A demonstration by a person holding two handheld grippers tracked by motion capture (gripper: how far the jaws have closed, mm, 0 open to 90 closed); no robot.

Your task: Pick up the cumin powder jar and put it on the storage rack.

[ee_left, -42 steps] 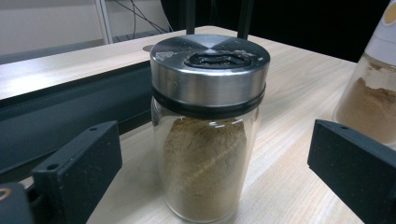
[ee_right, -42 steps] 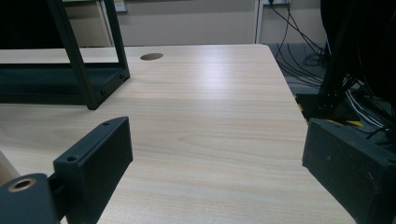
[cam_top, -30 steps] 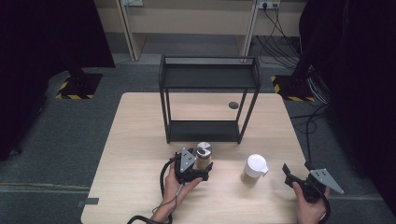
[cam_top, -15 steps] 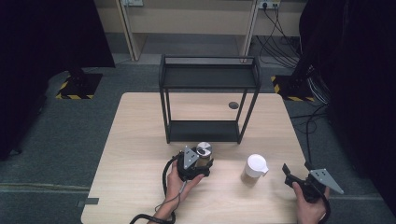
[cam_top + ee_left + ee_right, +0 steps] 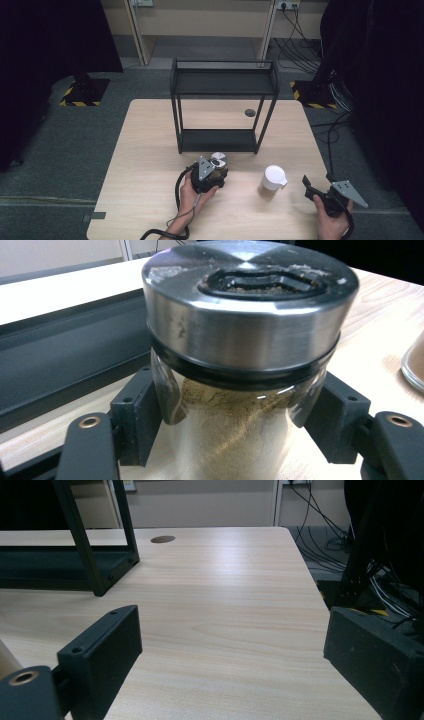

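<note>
A glass spice jar [image 5: 235,390] with a steel lid, filled with tan powder, stands on the wooden table [image 5: 150,150] just in front of the black rack [image 5: 225,90]. My left gripper [image 5: 215,169] is shut on it, and both black pads [image 5: 137,415] press on the glass below the lid. In the high view the jar's lid [image 5: 218,160] shows beyond the hand. My right gripper [image 5: 318,183] hovers open near the table's front right corner, and its jaws [image 5: 235,645] stand wide apart with bare table between them.
A second jar with a white lid [image 5: 274,177] stands between the two grippers, and its edge [image 5: 414,365] shows at the right of the left gripper view. The rack has two shelves, both bare. A cable hole [image 5: 250,113] lies behind the rack.
</note>
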